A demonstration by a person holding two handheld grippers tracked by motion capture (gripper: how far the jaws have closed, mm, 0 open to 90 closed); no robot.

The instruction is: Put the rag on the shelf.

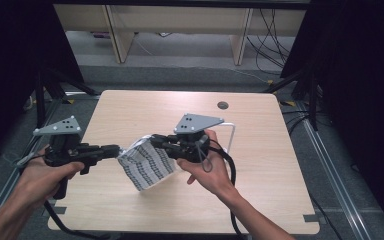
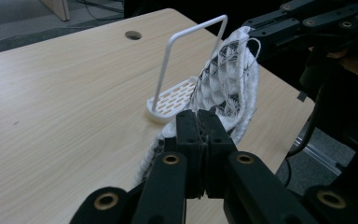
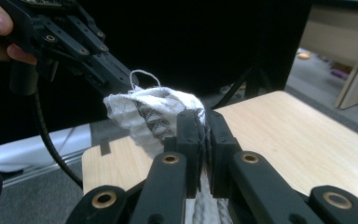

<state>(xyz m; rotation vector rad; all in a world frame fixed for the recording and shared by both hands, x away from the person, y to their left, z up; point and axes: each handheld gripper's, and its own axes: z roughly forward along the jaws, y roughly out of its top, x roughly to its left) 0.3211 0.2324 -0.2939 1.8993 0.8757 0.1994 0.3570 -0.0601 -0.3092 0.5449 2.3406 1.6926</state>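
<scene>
Nearest the camera in the high view, two forearms come in from the bottom edge, each hand carrying a tool. No brand, label or readable writing shows on anything; the only marking is the black woven pattern on the white cloth (image 1: 146, 165).

That cloth hangs in the air between the two tools, above the tabletop (image 1: 130, 107) and clear of it. The left tool (image 1: 116, 149) has its jaws closed tight on the cloth's left upper corner; in the left gripper view the black jaws meet with the fabric pinched between them, and the cloth runs away toward the other tool. The right tool (image 1: 156, 140) is likewise clamped shut on the opposite upper corner, and in the right gripper view the fabric bunches just beyond its closed jaws. Between the two grips the upper edge sags a little and the rest of the cloth droops down below.

Farther back, behind the right hand, a white wire rack (image 2: 182, 84) with a slotted base stands upright on the tabletop, apart from the cloth.
</scene>
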